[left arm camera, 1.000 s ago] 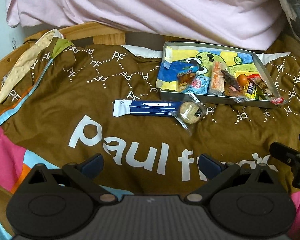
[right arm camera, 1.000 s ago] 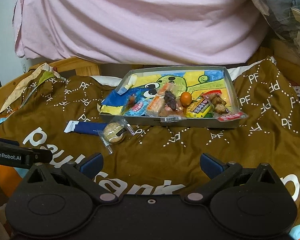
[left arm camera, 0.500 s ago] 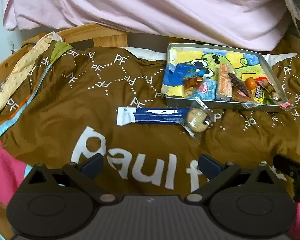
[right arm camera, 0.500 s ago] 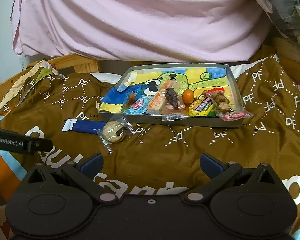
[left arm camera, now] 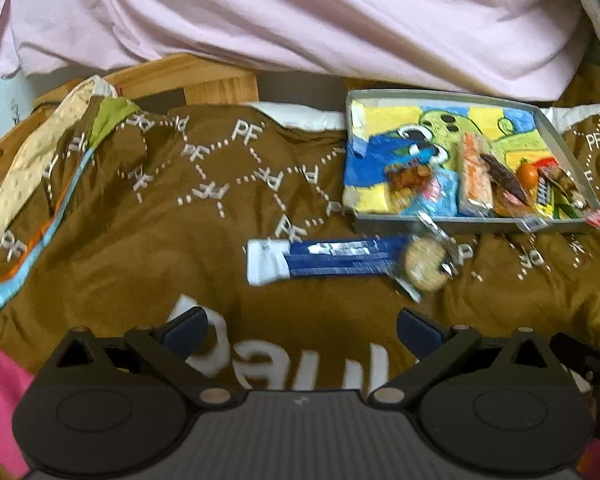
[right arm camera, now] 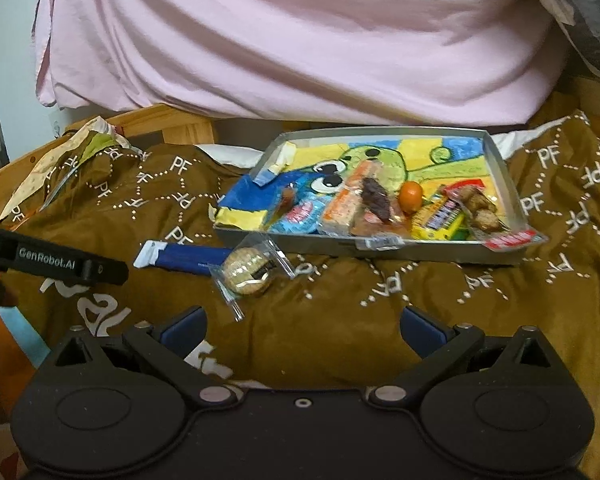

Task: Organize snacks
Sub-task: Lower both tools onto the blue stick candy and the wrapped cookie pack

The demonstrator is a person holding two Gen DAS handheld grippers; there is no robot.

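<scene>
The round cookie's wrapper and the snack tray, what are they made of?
The cookie wrapper looks like thin clear plastic film: the cookie shows through it, and its crimped ends glint. The tray looks like metal or grey card with a dull finish: plain grey thin walls, no shine. A colourful drawing on paper seems to line its floor.

The left gripper (left arm camera: 302, 330) sat at the bottom centre of its own view, its two blue-padded fingers (left arm camera: 186, 330) spread wide with nothing between them. The right gripper (right arm camera: 302, 328) filled the lower part of its view likewise, fingers (right arm camera: 422, 330) parted and empty. In the right view, the left gripper's black body reached in from the left edge.
</scene>
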